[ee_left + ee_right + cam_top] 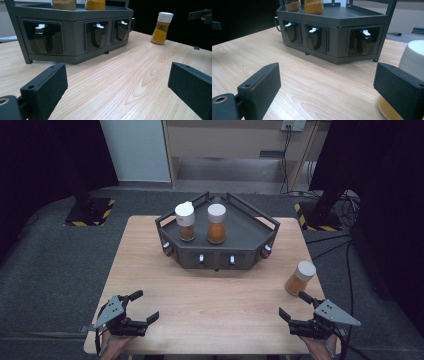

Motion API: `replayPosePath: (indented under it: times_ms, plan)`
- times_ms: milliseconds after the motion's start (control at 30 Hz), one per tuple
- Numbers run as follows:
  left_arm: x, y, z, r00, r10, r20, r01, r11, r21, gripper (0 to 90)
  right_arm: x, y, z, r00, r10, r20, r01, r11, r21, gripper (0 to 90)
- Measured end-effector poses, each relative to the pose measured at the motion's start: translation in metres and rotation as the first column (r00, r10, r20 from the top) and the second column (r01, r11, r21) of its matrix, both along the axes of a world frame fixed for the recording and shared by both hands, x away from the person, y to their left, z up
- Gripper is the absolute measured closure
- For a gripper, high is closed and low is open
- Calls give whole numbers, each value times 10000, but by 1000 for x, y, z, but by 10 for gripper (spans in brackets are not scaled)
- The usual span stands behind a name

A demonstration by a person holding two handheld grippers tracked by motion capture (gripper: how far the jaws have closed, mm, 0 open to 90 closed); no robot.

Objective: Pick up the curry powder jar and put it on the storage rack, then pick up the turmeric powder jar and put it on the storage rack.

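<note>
A dark grey corner rack (pixel 250 232) stands at the table's far middle, with two white-capped spice jars on top: a brown one (pixel 185 221) and an orange one (pixel 216 224). A third orange spice jar (pixel 300 278) stands alone on the table at the right; in the right gripper view this jar (pixel 415 60) sits just behind the right jaw. My left gripper (pixel 142 307) rests open at the near left corner. My right gripper (pixel 296 305) is open at the near right, just in front of the loose jar. Both hold nothing.
The rack's front (pixel 75 32) carries several hooks with white tips. The wooden table (pixel 215 295) lies bare between the grippers and the rack. Dark stands and cables sit on the floor beyond the table.
</note>
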State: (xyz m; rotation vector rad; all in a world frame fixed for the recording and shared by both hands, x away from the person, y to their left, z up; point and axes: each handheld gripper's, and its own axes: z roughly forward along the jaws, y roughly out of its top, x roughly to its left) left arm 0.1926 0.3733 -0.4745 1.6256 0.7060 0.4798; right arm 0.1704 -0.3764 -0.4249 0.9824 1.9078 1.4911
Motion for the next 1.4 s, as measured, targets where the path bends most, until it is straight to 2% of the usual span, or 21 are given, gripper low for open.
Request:
replayPosePath:
  times_ms: [367,633,1100,1400]
  plan:
    - [1,-1,0,10000,-26,18,26,10000,-2,13,-1,-2,0,10000,8,10,-8,10000,85,68]
    - [1,-1,0,10000,-36,-4,36,10000,5,12,-9,-3,3,9992,-259,293,253,9994,217,62]
    - [1,-1,0,10000,-73,-4,73,10000,-21,12,-16,-13,28,9927,-1090,515,1087,9940,98,30]
    - [1,-1,0,10000,-65,-16,65,10000,-26,12,-8,-21,45,9861,-1570,540,1571,9876,11,31]
